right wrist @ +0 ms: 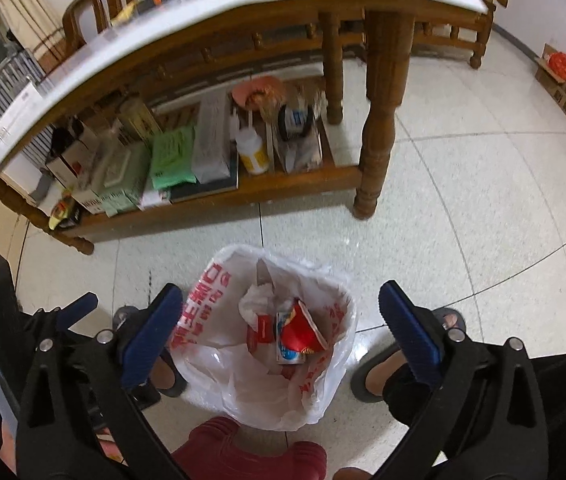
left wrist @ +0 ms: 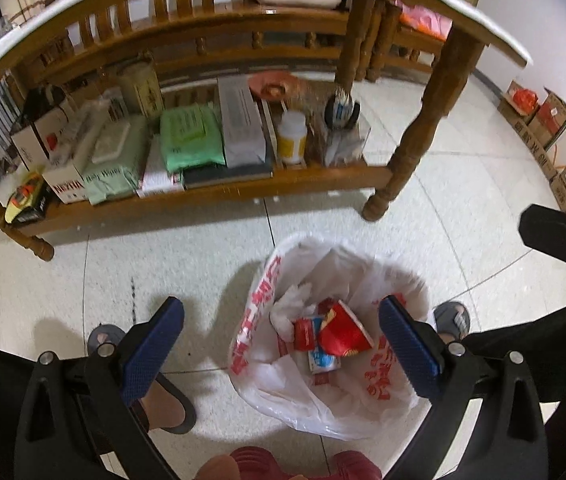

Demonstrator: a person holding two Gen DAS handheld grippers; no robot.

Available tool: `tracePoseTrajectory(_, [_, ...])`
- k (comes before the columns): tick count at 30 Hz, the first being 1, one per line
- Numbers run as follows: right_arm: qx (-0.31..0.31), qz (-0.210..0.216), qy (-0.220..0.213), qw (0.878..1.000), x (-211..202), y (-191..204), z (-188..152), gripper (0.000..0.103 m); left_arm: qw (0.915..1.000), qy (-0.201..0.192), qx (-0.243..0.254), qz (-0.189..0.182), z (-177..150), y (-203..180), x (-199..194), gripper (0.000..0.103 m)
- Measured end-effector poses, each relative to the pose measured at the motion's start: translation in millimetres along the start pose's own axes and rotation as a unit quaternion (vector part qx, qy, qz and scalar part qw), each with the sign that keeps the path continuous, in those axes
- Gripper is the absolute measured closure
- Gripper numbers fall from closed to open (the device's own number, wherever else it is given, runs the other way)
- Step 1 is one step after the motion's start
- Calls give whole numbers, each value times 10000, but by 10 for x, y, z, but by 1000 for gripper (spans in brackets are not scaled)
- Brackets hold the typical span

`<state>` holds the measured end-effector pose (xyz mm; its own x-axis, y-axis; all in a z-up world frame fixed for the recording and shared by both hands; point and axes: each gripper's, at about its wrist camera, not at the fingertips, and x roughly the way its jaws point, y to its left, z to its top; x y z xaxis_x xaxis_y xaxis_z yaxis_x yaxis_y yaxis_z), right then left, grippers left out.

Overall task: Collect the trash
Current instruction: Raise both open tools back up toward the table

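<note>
A white plastic bag with red print (left wrist: pixel 383 392) stands open on the tiled floor; it also shows in the right wrist view (right wrist: pixel 211 308). Inside lie a red paper cup (left wrist: pixel 343 330) (right wrist: pixel 301 332), small red and blue cartons (left wrist: pixel 323 362) (right wrist: pixel 289 356) and crumpled white paper (left wrist: pixel 289 308) (right wrist: pixel 257 300). My left gripper (left wrist: pixel 281 350) is open and empty above the bag. My right gripper (right wrist: pixel 281 340) is open and empty above the bag too. Part of the right gripper shows at the right edge of the left wrist view (left wrist: pixel 563 236).
A wooden table with a white top (left wrist: pixel 503 44) (right wrist: pixel 123 48) stands beyond the bag, its leg (left wrist: pixel 407 152) (right wrist: pixel 377 120) close by. Its lower shelf (left wrist: pixel 243 188) holds boxes, wipes packs and a bottle. The person's sandalled feet (left wrist: pixel 163 404) (right wrist: pixel 379 376) flank the bag. Cardboard boxes (left wrist: pixel 555 128) line the right wall.
</note>
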<state>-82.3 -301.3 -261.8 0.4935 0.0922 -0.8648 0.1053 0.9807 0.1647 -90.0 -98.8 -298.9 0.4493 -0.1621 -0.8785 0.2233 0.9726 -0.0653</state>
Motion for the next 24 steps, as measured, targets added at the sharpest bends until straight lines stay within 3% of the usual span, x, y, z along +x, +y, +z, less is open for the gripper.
tracePoseTrajectory(11, [-201, 114, -464, 9987, -677, 99, 385, 7, 9976, -628, -276, -133, 405, 226, -673, 8])
tracePoseTrajectory(24, [-775, 171, -1159, 9901, -1255, 462, 1248, 7, 9891, -1406, -429, 91, 1376, 669, -1355, 8])
